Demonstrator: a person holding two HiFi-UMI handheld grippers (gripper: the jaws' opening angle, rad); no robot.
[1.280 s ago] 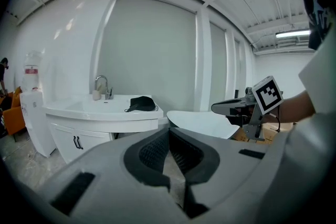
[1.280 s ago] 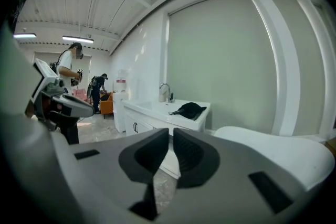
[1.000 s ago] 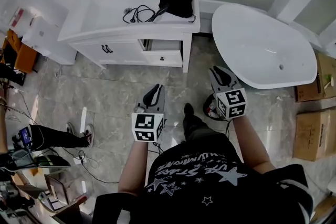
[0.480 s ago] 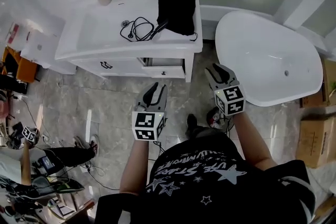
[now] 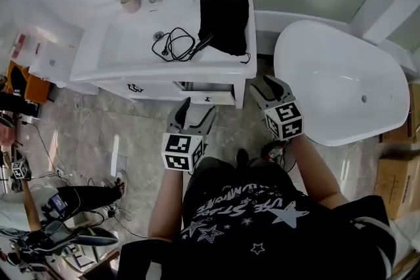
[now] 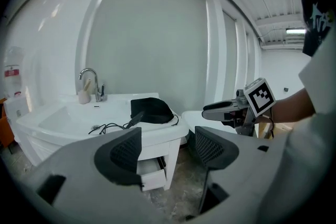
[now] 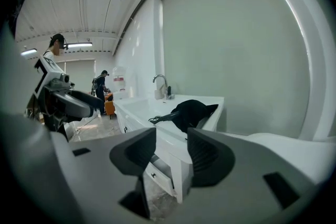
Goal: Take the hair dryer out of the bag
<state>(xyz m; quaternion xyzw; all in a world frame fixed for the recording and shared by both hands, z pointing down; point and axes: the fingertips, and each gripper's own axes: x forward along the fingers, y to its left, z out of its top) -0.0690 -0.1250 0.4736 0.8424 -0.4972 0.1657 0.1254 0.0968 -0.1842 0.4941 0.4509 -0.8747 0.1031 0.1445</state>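
White bathroom fittings all round: a white bench (image 5: 152, 69) with a sunken basin is set against the wall, and a bathtub (image 5: 341, 75) stands just beside it. At the bench's right end, next to the basin, the black bag (image 5: 226, 21) is seen lying flat. The hair dryer (image 5: 203, 44) is mostly swallowed by it. Only a slim black end is shown poking from the bag's mouth, its long axis level and slanted away from the bag toward the basin and the front edge. Its black cord (image 5: 172, 46) is coiled loosely near the drain.

Both tools are held short of the bench, apart from the bag. The left gripper (image 5: 198, 107) has just been opening, its fingers (image 6: 123, 152) spread wide with nothing between them. It's the same with the right gripper (image 5: 266, 83): opened a moment ago, gaping, empty.

From the head view, the cord's loops and the drain are laid out plainly. From the left gripper view they are flattened, but a faucet (image 6: 90, 81) and an open drawer (image 6: 151, 174) under the bench are picked up. In the right gripper view the bag is shown as a dark hump, the dryer's end aimed left, and people (image 7: 100, 85) are caught far behind.
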